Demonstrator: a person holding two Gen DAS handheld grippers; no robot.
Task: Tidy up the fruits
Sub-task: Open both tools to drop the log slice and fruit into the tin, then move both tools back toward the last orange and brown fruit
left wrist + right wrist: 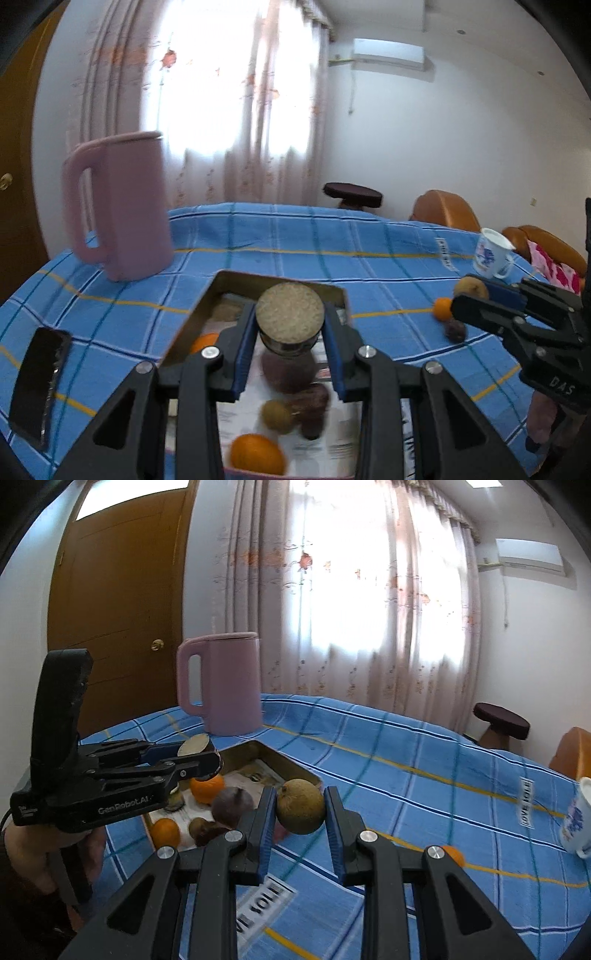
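Note:
My left gripper (290, 314) is shut on a glass jar with a cork lid (290, 312), held above a rectangular metal tray (207, 299). The tray holds two oranges (256, 454), a brown round fruit (277, 415) and dark purple fruits (310, 402). My right gripper (301, 806) is shut on a brown round fruit (301, 806) and holds it in the air just right of the tray (291, 768). On the cloth to the right lie an orange (442, 308) and a dark fruit (455, 329). The left gripper (199, 753) also shows in the right wrist view.
A pink kettle (122, 206) stands at the table's back left. A black phone (38, 384) lies left of the tray. A white mug (493, 256) stands at the right. The table has a blue checked cloth (295, 240). A stool (352, 194) and chairs stand behind.

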